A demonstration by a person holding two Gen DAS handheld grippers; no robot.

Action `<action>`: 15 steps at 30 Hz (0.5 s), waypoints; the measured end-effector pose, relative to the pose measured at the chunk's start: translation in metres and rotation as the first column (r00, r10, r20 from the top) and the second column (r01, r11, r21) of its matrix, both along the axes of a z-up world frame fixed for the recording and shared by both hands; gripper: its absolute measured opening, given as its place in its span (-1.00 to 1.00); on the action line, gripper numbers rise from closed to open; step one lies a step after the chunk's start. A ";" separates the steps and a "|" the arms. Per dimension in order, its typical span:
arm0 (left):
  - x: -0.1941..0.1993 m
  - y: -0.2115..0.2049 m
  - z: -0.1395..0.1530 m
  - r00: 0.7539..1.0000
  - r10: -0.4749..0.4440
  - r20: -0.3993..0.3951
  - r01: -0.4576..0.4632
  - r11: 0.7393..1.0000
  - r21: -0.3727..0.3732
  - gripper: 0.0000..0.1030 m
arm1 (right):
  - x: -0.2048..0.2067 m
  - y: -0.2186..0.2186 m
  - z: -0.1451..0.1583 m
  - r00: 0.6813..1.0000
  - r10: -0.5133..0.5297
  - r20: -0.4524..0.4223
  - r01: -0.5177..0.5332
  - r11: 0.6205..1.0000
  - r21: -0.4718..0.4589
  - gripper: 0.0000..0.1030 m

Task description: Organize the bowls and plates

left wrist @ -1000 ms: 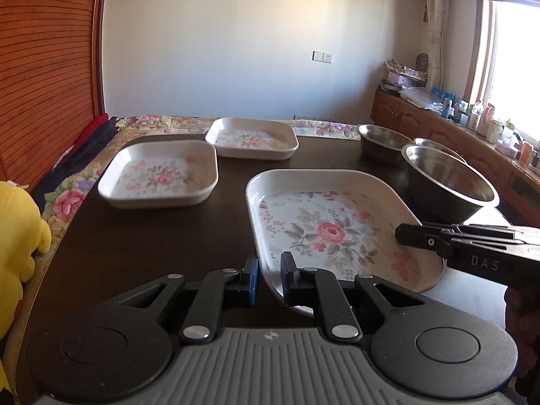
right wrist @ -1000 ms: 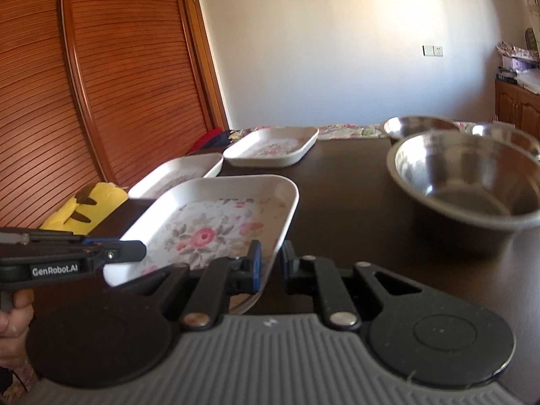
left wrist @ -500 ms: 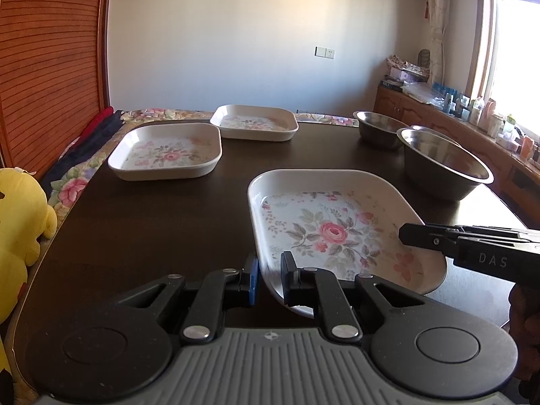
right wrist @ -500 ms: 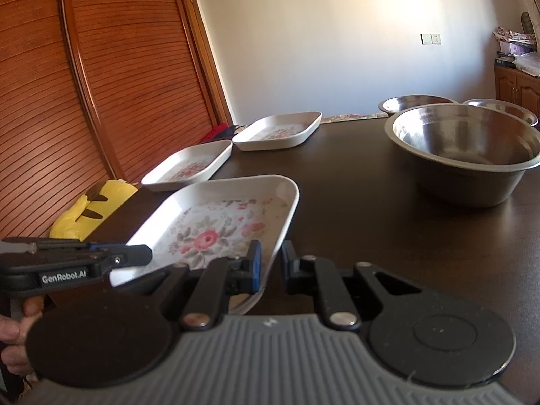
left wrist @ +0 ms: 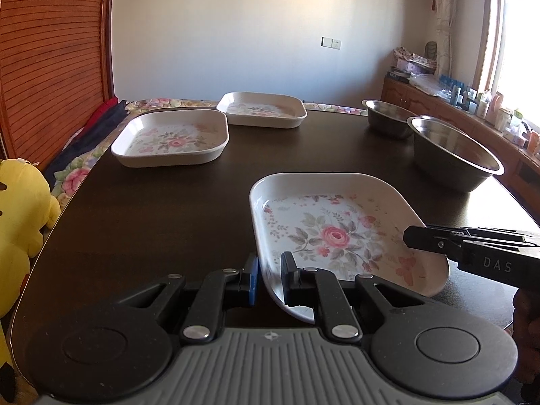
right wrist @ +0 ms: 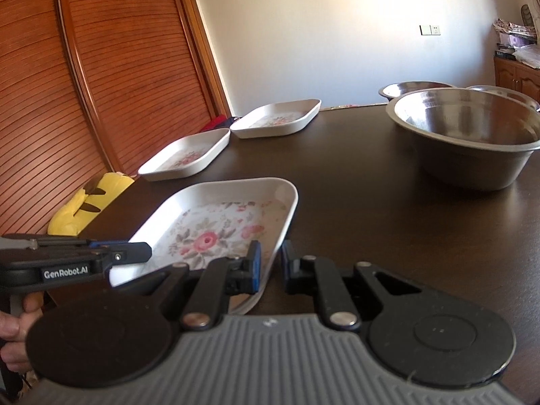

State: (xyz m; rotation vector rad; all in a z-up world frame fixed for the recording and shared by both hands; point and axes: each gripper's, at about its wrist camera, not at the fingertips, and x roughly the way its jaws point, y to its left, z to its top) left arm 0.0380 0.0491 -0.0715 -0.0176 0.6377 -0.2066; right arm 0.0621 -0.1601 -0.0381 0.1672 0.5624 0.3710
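White floral plate sits near our table edge, both grippers (left, right) pinching its rim; we judge lifting toward the far plates comes next.

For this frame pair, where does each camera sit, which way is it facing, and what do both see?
Left wrist: on the left hand-held gripper, facing down the table; shut on the near floral plate; right hand-held gripper enters at right.
Right wrist: on the right gripper, angled toward the wooden doors, clamping the plate's opposite edge; a hand shows.
Shared: three plates, steel bowls, yellow toy.
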 end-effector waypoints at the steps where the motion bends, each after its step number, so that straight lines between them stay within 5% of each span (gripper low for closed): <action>1: 0.000 0.000 0.000 1.000 0.001 0.000 -0.001 1.000 -0.002 -0.71 | 0.000 0.000 0.000 1.000 0.001 0.000 -0.001 1.000 -0.002 -0.72; 11: 0.000 0.001 0.001 1.000 0.009 0.001 -0.009 1.000 -0.015 -0.69 | 0.001 -0.001 0.001 1.000 0.001 0.010 -0.001 1.000 -0.015 -0.72; 15: 0.000 0.003 0.003 1.000 0.016 0.005 -0.015 1.000 -0.015 -0.51 | 0.000 -0.004 0.004 1.000 -0.015 0.027 0.016 1.000 -0.013 -0.72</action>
